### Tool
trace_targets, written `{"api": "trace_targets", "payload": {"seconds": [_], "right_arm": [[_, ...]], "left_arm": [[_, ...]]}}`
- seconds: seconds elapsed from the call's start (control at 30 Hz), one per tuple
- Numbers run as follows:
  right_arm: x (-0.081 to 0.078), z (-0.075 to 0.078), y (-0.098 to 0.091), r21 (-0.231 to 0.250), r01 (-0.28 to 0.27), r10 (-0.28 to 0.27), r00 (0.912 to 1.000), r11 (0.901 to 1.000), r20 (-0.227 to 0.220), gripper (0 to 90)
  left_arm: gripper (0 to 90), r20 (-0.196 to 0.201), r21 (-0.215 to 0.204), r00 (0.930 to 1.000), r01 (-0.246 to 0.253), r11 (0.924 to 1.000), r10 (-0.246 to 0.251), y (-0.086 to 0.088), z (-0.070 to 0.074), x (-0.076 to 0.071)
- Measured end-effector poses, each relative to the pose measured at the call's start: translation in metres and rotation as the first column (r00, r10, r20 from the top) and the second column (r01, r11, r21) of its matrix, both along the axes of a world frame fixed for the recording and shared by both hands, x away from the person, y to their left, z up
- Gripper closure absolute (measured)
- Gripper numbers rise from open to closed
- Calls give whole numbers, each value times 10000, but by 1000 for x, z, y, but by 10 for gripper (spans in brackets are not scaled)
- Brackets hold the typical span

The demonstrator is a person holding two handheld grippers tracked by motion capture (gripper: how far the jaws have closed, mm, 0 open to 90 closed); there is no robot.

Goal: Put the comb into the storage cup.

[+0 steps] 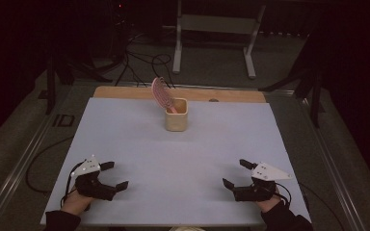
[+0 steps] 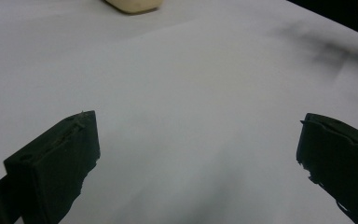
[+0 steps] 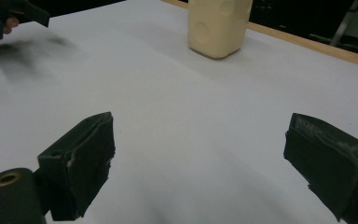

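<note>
Both claws, left (image 1: 114,175) and right (image 1: 234,172), rest spread and empty on the surface (image 1: 173,159). Well ahead, between them, the cream cup (image 1: 176,114) holds what looks like a pink brush (image 1: 162,93): light, stiff; grip its upper stem.

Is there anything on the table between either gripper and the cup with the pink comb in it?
Nothing visible does. The left gripper and right gripper, both open, sit near the table's front edge, and bare white surface runs from each to the beige cup holding the pink comb near the far edge.
</note>
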State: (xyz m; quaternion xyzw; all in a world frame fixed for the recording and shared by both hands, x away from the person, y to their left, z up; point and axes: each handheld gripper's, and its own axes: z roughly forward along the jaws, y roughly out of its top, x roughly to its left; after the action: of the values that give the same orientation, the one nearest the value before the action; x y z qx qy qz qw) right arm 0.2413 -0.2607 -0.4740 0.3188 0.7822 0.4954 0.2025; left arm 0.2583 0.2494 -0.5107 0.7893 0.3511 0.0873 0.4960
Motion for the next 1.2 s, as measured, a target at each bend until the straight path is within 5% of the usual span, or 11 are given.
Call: {"api": "trace_targets", "payload": {"seconds": [0.2,0.5,0.77,1.2], "right_arm": [[1,-4,0,17,-48,48,9999,10000,-150,85],[6,-15,-5,281,-213,220,9994,9994,-254,96],[10,-24,-4,-204,-173,164,9988,9996,-452,96],[11,-26,-4,-239,-162,148,9982,9996,-586,95]], "left_arm": [[2,185,343,9997,-190,9992,184,0,-2,-2],[2,291,133,9996,-65,9999,61,-2,-1,-5],[2,328,141,9995,-8,9999,3,-3,-1,-5],[2,389,124,9991,-154,9998,149,-3,-2,-5]]}}
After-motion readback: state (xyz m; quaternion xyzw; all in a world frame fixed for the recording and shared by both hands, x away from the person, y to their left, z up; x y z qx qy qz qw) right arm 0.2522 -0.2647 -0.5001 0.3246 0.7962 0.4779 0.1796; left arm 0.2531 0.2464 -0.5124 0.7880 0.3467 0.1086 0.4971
